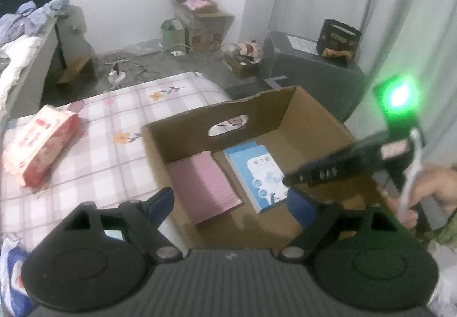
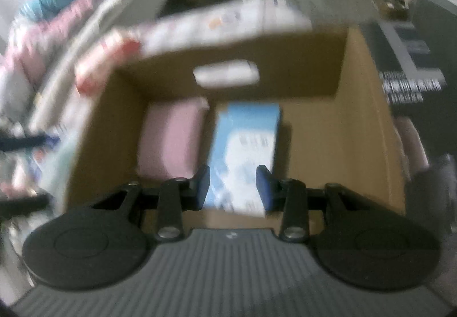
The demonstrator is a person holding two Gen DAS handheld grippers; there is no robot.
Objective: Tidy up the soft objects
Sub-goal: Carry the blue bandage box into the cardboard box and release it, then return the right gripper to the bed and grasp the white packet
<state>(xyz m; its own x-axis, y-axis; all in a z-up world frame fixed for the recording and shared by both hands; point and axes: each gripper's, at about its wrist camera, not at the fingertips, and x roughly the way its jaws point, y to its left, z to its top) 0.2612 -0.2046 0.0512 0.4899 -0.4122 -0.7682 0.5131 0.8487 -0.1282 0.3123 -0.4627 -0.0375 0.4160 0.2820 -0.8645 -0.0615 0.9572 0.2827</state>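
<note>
Two soft packs already lie flat on the floor of the cardboard box (image 1: 288,114): a pink pack (image 1: 204,188) on the left and a blue-and-white pack (image 1: 257,174) just beside it, the right part of the box floor bare. One red-and-white tissue pack (image 1: 40,145) is left out on the checked bedspread (image 1: 120,117), well apart from the box, so by my judgement the sorting is well along but not finished. The left gripper (image 1: 231,200) hangs above the box's near edge with its jaws wide apart and nothing between them. The right gripper (image 2: 232,182) hovers over the blue-and-white pack, jaws partly apart; that view is blurred, and no contact with the pack shows.
</note>
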